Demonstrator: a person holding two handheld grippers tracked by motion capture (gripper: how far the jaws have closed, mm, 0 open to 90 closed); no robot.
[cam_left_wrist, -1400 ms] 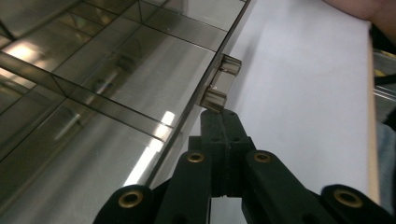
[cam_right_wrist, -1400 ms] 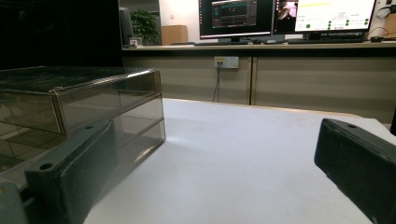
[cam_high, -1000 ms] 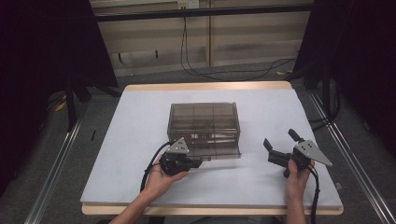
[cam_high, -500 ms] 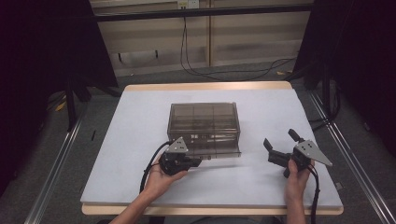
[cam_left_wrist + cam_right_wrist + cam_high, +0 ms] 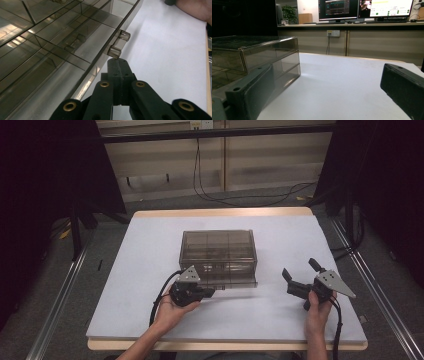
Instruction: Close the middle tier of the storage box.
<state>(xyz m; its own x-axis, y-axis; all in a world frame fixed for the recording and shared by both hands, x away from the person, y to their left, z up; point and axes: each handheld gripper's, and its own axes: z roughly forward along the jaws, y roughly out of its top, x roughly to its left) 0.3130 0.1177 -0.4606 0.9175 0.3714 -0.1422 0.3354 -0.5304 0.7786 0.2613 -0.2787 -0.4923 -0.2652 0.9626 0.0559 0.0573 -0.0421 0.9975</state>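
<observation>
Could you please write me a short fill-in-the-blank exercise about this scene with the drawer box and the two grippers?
1. The left gripper has its fingers closed at the ____ of the bottom drawer.
2. The right gripper has its fingers ____ and holds nothing.
3. The smoky clear drawer box stands on a ____ table.

Missing words: handle; open; white

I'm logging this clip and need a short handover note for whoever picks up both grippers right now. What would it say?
Left gripper: jaws closed together, tips at the handle of the bottom drawer of the smoky clear drawer box; whether they pinch it is unclear.
Right gripper: open, empty, held off to the right of the box above the white table.
Done: the bottom drawer front stands slightly out from the box.
Left: probably pull the drawer further open; the right gripper could steady the box.
</observation>
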